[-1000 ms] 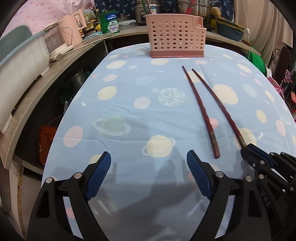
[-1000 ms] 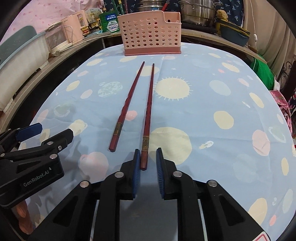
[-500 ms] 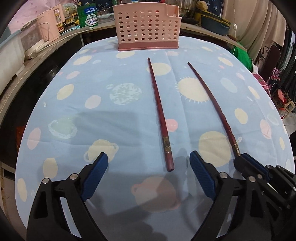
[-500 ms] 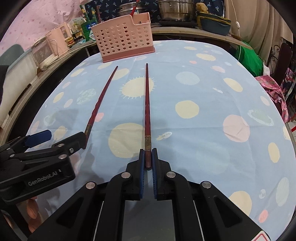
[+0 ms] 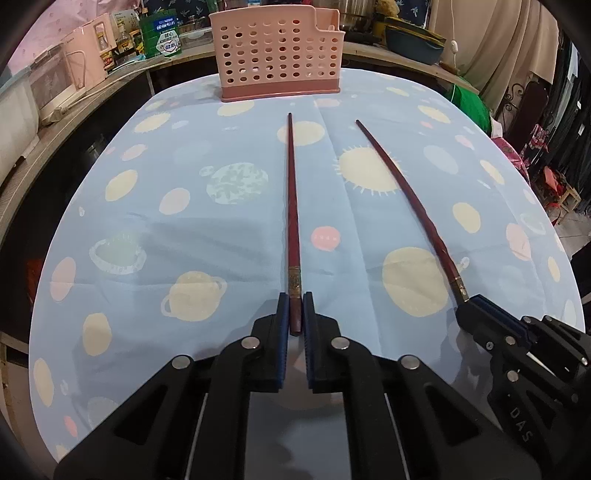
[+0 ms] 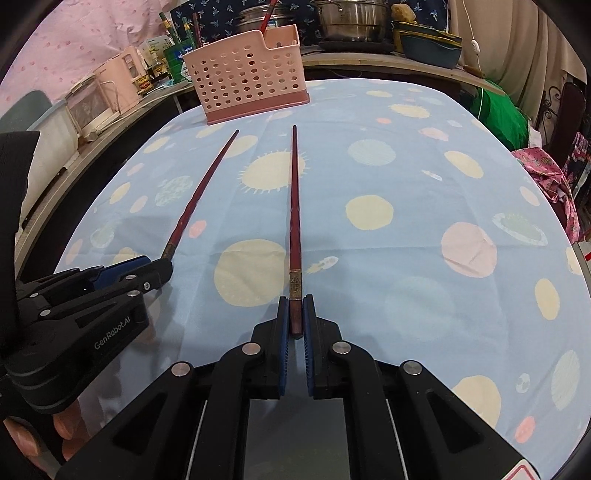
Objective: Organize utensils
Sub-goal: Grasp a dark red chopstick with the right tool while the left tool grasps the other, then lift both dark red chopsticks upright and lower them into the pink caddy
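Note:
Two dark red chopsticks point toward a pink perforated utensil basket [image 5: 279, 50] at the far end of the table; it also shows in the right wrist view [image 6: 247, 75]. My left gripper [image 5: 294, 306] is shut on the butt end of the left chopstick [image 5: 292, 206]. My right gripper [image 6: 295, 306] is shut on the butt end of the right chopstick [image 6: 294, 206]. In the left wrist view the right gripper [image 5: 476, 306] holds the right chopstick [image 5: 410, 199]. In the right wrist view the left gripper [image 6: 155, 267] holds the left chopstick [image 6: 199, 192].
A light blue tablecloth [image 5: 166, 229] with planet prints covers the table. A shelf along the left and back carries a pink appliance [image 5: 83, 62], jars, steel pots [image 6: 351, 18] and a blue basin [image 6: 430, 50]. Green and pink fabric [image 6: 506, 114] lies beyond the right edge.
My left gripper moved right over the left chopstick's end and closed on it. My right gripper stays shut on its chopstick, whose tip has swung toward the basket.

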`<state>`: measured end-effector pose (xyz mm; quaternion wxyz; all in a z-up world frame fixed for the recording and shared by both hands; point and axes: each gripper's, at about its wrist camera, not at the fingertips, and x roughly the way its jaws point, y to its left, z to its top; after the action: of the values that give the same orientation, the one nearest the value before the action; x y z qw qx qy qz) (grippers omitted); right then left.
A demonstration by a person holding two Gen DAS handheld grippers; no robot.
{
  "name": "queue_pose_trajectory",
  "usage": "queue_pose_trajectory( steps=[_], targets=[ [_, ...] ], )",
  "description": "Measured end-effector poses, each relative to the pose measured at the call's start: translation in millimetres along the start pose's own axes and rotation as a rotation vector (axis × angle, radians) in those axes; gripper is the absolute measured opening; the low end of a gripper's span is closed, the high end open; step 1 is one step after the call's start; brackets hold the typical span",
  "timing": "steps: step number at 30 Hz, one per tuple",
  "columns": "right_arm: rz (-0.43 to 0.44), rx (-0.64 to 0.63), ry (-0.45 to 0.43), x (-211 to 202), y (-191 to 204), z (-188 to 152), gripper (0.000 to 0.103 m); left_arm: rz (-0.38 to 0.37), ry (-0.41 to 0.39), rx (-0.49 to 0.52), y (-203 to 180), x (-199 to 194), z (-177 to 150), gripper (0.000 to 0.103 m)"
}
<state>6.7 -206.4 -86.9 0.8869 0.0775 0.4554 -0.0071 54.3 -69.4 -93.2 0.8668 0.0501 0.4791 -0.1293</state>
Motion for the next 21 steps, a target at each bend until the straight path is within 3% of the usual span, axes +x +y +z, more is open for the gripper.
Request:
queue_pose_trajectory(
  steps=[11,21],
  targets=[
    [0.033,-0.012,-0.043,-29.1,7.6,-0.9,0.007,0.003,-0.064,0.000,8.2,-46.9,6.2,0.007],
    [0.081,-0.017,-0.235,-106.6,17.6,52.1,0.007,-0.027,-0.242,-0.076,30.9,-123.3,58.3,0.007]
  ],
)
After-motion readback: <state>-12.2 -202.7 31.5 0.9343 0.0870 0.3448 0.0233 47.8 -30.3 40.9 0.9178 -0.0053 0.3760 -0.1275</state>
